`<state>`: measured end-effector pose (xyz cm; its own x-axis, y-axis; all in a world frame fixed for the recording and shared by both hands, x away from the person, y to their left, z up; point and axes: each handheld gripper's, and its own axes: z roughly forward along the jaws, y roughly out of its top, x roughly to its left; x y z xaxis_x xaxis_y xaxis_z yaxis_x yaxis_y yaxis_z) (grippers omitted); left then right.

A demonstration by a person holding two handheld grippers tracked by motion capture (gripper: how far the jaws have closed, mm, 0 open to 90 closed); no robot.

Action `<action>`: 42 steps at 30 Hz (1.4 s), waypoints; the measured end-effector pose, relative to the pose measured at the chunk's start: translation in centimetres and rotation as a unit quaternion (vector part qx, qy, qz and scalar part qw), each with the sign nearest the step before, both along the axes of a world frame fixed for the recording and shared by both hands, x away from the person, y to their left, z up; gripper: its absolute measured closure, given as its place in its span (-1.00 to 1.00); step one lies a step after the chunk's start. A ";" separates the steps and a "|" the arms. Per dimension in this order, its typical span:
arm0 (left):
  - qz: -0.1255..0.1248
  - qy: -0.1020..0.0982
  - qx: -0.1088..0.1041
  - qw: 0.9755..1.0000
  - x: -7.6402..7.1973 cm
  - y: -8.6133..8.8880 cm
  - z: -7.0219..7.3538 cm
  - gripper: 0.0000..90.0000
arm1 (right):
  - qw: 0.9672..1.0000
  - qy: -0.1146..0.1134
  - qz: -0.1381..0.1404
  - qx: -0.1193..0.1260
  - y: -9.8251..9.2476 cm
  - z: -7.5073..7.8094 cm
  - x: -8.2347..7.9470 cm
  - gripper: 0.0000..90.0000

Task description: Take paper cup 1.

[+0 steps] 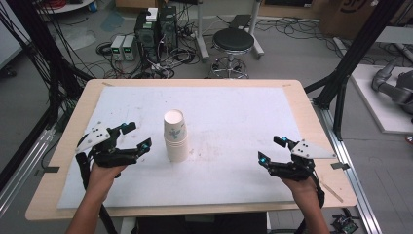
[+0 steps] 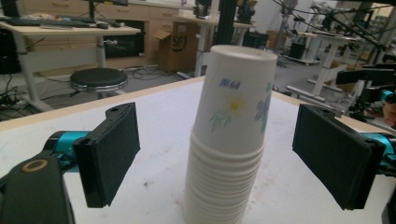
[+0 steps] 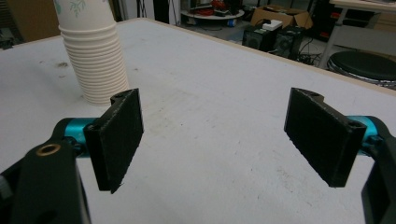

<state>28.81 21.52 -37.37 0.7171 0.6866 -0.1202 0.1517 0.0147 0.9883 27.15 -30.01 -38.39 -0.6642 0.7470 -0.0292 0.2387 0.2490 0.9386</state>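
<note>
So the tall stack of white paper cups with a flower print (image 1: 176,136) is standing upright, rims down, near the middle of the white-covered wooden bench (image 1: 234,161). The left claw (image 1: 136,135) is sitting just beside the stack, jaws spread wide and gripping nothing. In the left gripper view the cups (image 2: 231,140) are standing right between the two black pads (image 2: 109,151), not touching either one. The right claw (image 1: 272,149) is hanging out well apart from the stack, also released. In the right gripper view the stack (image 3: 95,60) is showing off to the upper left, outside the jaws.
</note>
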 end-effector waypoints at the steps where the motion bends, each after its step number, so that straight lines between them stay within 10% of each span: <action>1: -0.002 -0.001 0.004 1.000 0.2 -0.3 0.4 -0.67 | 1.000 0.000 0.000 -0.001 0.0 0.0 0.0 -0.55; 15: -0.036 -0.001 0.038 0.999 2.5 -3.7 3.3 -0.67 | 1.000 -0.001 0.008 -0.004 0.2 0.2 -0.1 -0.55; 32: -0.050 0.030 0.078 0.995 5.4 -7.2 2.7 -0.67 | 1.000 0.005 0.016 -0.003 0.3 0.1 0.0 -0.55; 42: -0.069 0.019 0.079 0.994 5.7 -7.2 2.7 -0.25 | 1.000 0.008 0.018 -0.004 0.5 0.0 0.0 -0.55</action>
